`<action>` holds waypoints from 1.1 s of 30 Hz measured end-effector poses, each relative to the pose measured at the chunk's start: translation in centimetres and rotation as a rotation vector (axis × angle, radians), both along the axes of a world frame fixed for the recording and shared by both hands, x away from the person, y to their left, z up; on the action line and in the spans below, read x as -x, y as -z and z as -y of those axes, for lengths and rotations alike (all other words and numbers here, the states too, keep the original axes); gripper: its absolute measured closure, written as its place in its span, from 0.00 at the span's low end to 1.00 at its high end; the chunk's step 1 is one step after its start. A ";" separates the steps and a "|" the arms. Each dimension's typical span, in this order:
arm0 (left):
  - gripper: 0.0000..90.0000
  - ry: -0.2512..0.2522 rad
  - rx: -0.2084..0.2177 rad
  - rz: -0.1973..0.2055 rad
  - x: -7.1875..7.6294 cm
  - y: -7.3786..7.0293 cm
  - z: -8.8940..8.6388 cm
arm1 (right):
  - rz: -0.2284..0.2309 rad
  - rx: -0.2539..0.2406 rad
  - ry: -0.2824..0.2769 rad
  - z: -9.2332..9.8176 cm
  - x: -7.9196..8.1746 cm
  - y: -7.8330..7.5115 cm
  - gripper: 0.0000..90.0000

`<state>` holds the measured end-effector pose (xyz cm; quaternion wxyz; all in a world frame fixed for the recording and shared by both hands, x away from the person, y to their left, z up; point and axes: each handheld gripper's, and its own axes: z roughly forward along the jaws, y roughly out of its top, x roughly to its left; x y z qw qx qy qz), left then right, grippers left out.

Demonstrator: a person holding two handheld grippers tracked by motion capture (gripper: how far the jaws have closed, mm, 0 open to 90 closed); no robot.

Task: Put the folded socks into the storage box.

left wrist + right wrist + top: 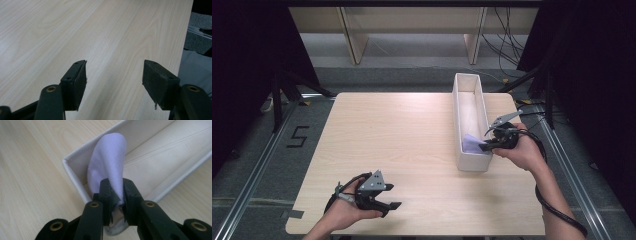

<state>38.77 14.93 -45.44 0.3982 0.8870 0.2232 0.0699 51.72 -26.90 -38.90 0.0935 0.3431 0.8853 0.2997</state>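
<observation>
A: On the pale wooden table [412, 150], what is being shown, largest thing first?

B: Toward the right side of the table, a long, narrow white box [472, 160] is being seen lying lengthwise, one short end turned to the person. A small lavender cloth [107, 162] is being held at that near end, draped against the inside of the corner and rising a little above the rim.

A: How is it being held?

B: It is being pinched by the right gripper [117, 197], whose black jaws are standing close together with a fold of the fabric between the pads. The grip looks light, so whether the cloth is being let go cannot be told.

A: And the other gripper?

B: The left gripper [113, 82] is being held low over bare wood near the front edge of the table, well apart from the box, jaws spread wide with nothing between them.

A: How would the cloth be expected to handle?

B: Judging by its drape, it is likely very light, soft and limp, neither fragile nor slippery. A bunched fold or a thick edge is probably the best place for it to be taken, since a single layer could slide out of the pads.
</observation>
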 end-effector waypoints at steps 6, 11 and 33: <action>0.39 -0.005 0.005 -0.001 0.0 0.0 0.0 | -0.056 0.002 0.057 0.0 0.2 -0.2 0.86; 0.39 -0.006 0.007 -0.001 0.0 0.0 0.0 | -0.026 -0.006 0.006 0.1 0.0 0.0 0.86; 0.39 -0.008 0.007 -0.004 0.0 0.1 0.0 | -0.019 -0.007 -0.027 0.5 0.8 -0.6 0.90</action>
